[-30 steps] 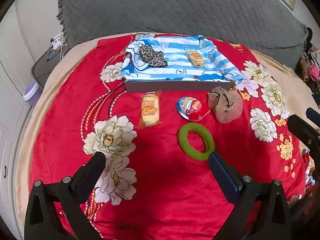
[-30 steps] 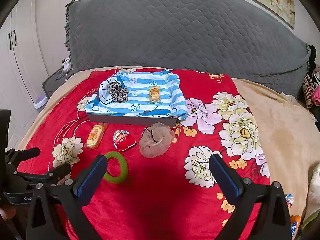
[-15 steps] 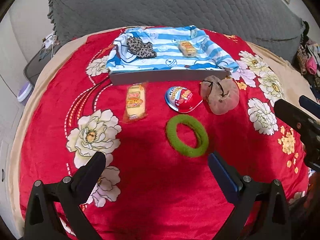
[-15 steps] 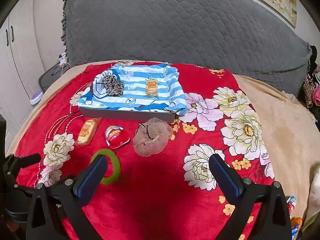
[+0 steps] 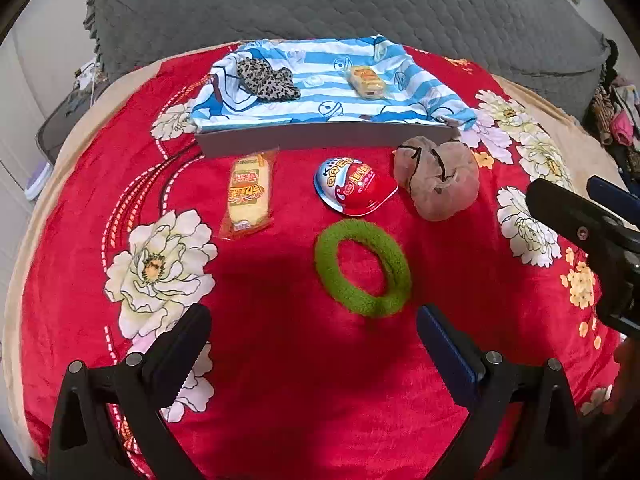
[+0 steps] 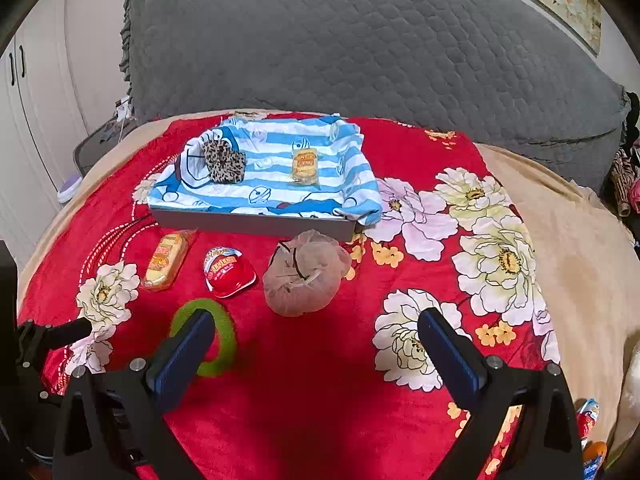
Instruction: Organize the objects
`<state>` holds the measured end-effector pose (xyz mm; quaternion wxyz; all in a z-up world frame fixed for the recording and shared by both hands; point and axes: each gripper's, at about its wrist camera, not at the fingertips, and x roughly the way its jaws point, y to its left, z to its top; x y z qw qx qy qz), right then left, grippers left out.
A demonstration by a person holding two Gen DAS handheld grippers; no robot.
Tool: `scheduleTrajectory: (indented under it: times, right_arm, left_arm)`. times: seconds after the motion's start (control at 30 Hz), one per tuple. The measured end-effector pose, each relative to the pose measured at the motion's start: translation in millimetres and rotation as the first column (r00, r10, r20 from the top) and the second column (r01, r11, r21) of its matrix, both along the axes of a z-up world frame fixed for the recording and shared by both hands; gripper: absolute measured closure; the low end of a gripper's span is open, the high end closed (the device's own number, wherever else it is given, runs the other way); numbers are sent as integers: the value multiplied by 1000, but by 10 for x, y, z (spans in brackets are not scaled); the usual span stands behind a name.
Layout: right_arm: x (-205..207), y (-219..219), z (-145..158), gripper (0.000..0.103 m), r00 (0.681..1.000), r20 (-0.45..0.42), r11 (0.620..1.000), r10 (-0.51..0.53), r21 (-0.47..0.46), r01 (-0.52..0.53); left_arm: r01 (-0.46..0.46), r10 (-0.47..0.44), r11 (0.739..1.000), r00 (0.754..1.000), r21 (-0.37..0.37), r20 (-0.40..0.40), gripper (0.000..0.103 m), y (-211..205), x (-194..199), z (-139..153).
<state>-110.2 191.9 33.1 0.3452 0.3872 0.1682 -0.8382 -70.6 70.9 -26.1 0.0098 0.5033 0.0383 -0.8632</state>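
On the red flowered blanket lie a green fuzzy ring [image 5: 363, 267] [image 6: 224, 332], a red and white egg-shaped pack [image 5: 354, 191] [image 6: 228, 274], a wrapped yellow snack [image 5: 248, 196] [image 6: 164, 260] and a brown scrunchie [image 5: 438, 178] [image 6: 306, 276]. Behind them a grey tray [image 5: 324, 136] [image 6: 252, 222] lined with blue striped cloth holds a leopard scrunchie [image 5: 266, 80] [image 6: 222, 160] and a second snack [image 5: 367, 80] [image 6: 305, 165]. My left gripper [image 5: 312, 340] is open just short of the ring. My right gripper [image 6: 316, 344] is open, near the brown scrunchie.
A big grey quilted pillow [image 6: 360, 52] stands behind the tray. Beige bedding [image 6: 572, 248] lies to the right, with clothes [image 5: 612, 108] at the far right. White cupboards [image 6: 24, 120] line the left side. The right gripper's body [image 5: 588, 232] shows in the left view.
Both grippers have moved forward and lower toward the objects, which now look larger. The green ring sits closer to my left fingers. Nothing has been grasped.
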Motion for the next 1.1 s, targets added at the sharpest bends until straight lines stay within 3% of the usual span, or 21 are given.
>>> scheduleTrajectory:
  times: [1.1]
  right_arm:
    - [-402,-472,-515,1,999,25,997,29,71,-30]
  left_arm:
    - [-14,15,1000,999,-14,39,1,-12,-464,-426]
